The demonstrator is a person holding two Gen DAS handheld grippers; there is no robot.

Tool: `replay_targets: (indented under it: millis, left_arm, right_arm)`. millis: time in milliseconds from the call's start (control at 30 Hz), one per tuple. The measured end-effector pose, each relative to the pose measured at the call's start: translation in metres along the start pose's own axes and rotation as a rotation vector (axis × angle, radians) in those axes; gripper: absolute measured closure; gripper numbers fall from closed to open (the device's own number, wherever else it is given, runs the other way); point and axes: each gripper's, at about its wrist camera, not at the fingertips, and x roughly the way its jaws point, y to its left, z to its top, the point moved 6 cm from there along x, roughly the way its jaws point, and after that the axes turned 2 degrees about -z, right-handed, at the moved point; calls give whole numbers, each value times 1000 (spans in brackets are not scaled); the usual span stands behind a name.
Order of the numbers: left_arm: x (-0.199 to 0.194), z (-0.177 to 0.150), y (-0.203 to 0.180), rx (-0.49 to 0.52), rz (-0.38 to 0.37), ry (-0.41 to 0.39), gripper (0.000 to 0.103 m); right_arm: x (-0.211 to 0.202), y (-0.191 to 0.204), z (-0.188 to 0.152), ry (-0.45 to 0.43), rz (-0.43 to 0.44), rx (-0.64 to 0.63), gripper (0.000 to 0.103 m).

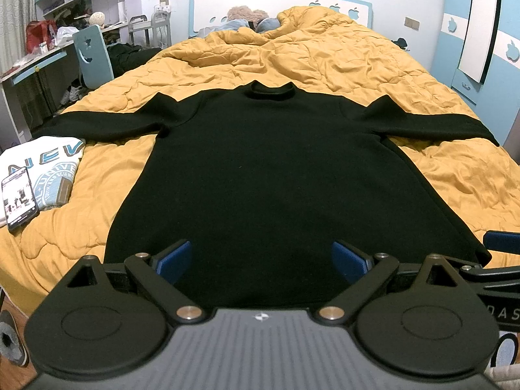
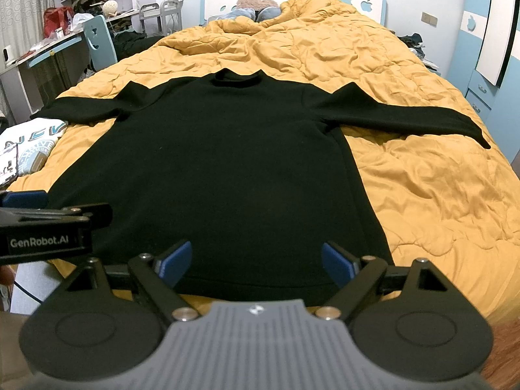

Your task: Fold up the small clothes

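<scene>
Spread fingers (image 1: 261, 261), black sweater (image 1: 276, 169) flat beyond

A black long-sleeved sweater (image 1: 276, 175) with a short stand-up collar lies spread flat and face up, straight ahead of the left gripper (image 1: 260, 261), its hem nearest the fingers and its collar at the far end. Both sleeves stretch out sideways, one to each side. From the right gripper (image 2: 256, 260) the body sits ahead and slightly left, unfolded.
</scene>
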Motion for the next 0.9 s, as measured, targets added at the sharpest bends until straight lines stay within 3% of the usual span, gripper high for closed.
replay_targets:
  millis: [367, 500, 767, 900]
  left_arm:
    - [5, 0, 0, -7, -15, 8, 0]
    - [8, 11, 3, -16, -23, -26, 0]
    - [19, 55, 30, -29, -6, -135, 0]
    - [26, 81, 61, -84, 6, -189, 0]
  right_arm:
    - [5, 3, -3, 19, 18, 5, 20]
    - [14, -2, 5, 3, 26, 8, 20]
    - [31, -27, 51, -127, 105, 61, 20]
    - [38, -34, 83, -236, 77, 73, 20]
